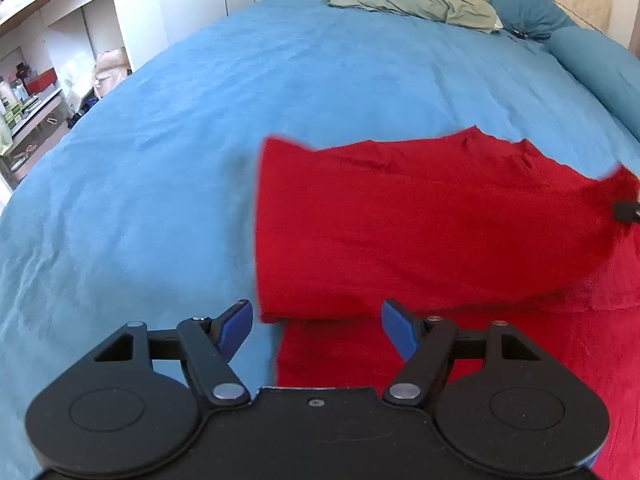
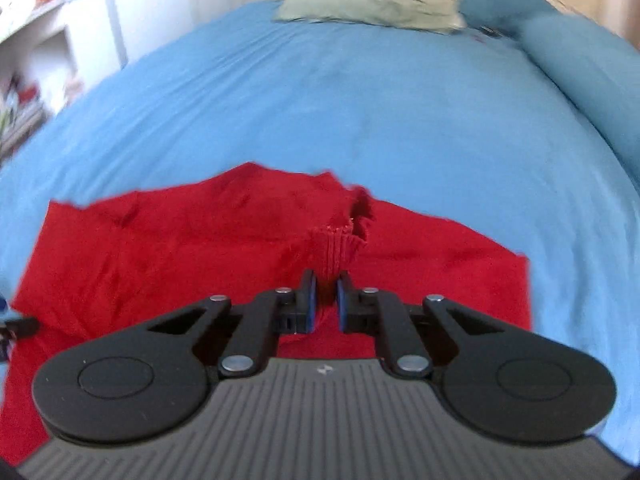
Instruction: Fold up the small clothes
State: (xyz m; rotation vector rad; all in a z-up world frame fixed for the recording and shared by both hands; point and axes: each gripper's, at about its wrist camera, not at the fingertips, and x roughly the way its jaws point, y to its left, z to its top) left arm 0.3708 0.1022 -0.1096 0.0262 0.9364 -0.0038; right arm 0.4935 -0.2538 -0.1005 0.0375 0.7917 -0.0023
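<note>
My right fingers (image 2: 307,292) are pinched almost closed on a ribbed edge of the red garment (image 2: 200,248), and that bit of cloth stands up between them. My left fingers (image 1: 236,326) are spread wide apart with nothing between them; they hang just over the near edge of the same red garment (image 1: 420,220). Part of it is folded over onto itself, and a flat red layer lies under the fold, close to me. It rests on the blue bed cover (image 1: 240,100) and lies toward the right side in the left wrist view. At the right edge of that view I see a small dark tip against the red cloth, but I cannot tell what it is. Farther back, a green pillow (image 1: 412,2) lies at the head of the bed, with a dark teal pillow (image 1: 524,4) beside it. White shelves (image 1: 80,40) stand off to the left.
</note>
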